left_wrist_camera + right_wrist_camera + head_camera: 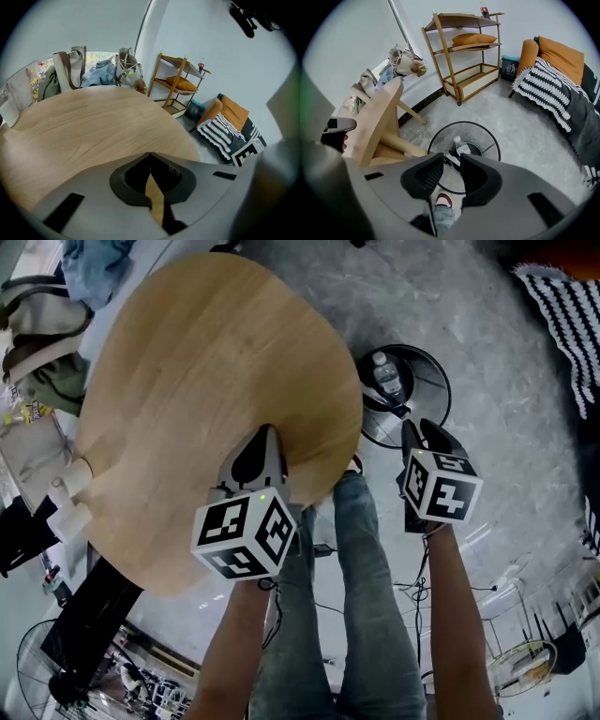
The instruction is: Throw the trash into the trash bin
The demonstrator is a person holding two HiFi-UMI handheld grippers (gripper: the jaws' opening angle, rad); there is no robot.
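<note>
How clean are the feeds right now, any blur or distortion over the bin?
Head view: even light, sharp, fisheye bends the table's edge. Right gripper view: dark round vignette, trash bin and bottle sharp. Left gripper view: same vignette, right edge blurred.

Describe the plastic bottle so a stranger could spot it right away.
Beside the round wooden table, a black wire-mesh bin stands on the grey floor. The bottle lies inside it: clear plastic, the only see-through thing among the darker trash.

Left gripper pointed downward, its jaws together. Right gripper pointed downward, its jaws parted and empty.
</note>
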